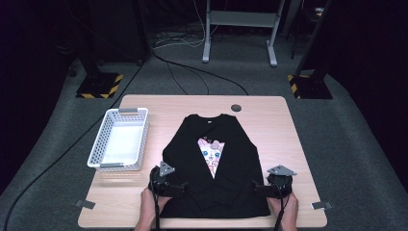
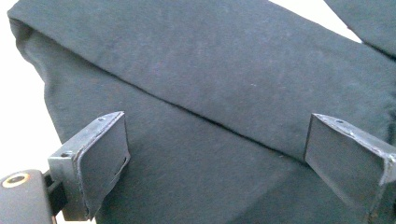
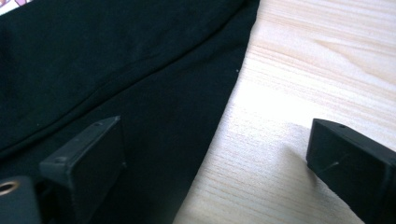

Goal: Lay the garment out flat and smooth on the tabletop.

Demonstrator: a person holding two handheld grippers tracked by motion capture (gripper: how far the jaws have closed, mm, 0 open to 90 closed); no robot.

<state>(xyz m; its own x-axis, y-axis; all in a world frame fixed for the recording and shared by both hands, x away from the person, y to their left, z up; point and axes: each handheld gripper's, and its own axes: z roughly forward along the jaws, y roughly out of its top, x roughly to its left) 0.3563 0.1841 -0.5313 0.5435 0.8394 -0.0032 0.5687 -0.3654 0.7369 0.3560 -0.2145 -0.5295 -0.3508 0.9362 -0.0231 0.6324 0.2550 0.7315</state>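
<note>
Shirt (image 1: 211, 163) lay flat on the surface (image 1: 293, 144), collar away from the person, hem toward the near edge, both sleeves folded in across the body. Its long axis ran from far to near, straight between the two hands.

Left claw (image 1: 175, 188) sat at the shirt's lower left edge, right claw (image 1: 262, 191) at its lower right edge. Each hand was closest to its own side of the hem; neither was better placed for the other's corner.

Left claw (image 2: 215, 163): jaws spread wide, black cloth lying under and between them, nothing pinched. The sleeve's folded edge crossed the gap on a slant.

Right claw (image 3: 215, 172): jaws spread wide as well, nothing pinched. It straddled the shirt's side edge, one jaw over cloth, the other over bare wood. The edge ran away from the claw, leaning toward the cloth-free jaw.

Judgement: the coming move looked like a two-handed pinch of the lower corners, to fold the hem up toward the collar. It hinged on each claw having cloth between its jaws; the right was only half over.

Count: one shirt, one white basket (image 1: 120, 139) to its left, two claws, two tape marks near the front corners.
</note>
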